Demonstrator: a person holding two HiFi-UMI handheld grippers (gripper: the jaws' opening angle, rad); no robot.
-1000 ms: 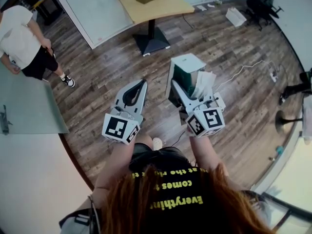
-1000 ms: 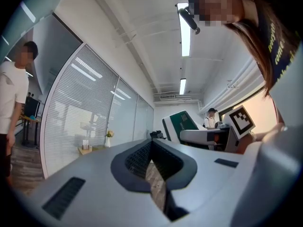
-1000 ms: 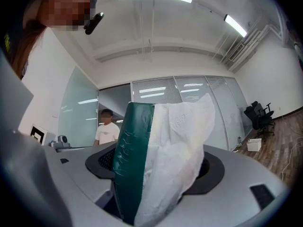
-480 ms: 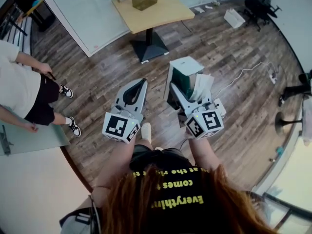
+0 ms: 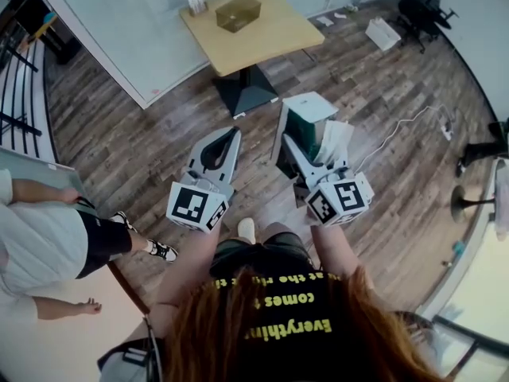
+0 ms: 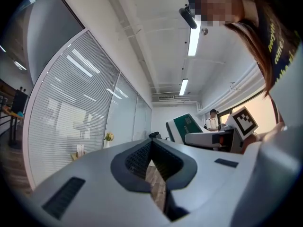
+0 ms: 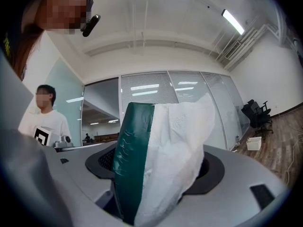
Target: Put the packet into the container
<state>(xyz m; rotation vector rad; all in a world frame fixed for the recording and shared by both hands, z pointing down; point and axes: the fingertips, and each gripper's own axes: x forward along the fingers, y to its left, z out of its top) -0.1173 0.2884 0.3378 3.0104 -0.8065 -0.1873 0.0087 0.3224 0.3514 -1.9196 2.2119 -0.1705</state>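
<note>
1. Two things differ from a second ago. The counter with the brownish container now sits lower in the head view, so nearer to the person. The bystander in the white shirt has gone to the lower left edge.
2. Both grippers keep almost the same place in the head view, so I judge that the person is walking toward the counter and not reaching yet.
3. The right gripper is clamped on the packet, a soft green and white pack that stands upright between its jaws. It is in the air above the wooden floor, well apart from the container.
4. The left gripper has its jaws together with nothing between them, and it is carried beside the right one.
5. For the task this means the carrying is under way, while the placing is not yet begun: the packet must first come over the container's open top.
</note>
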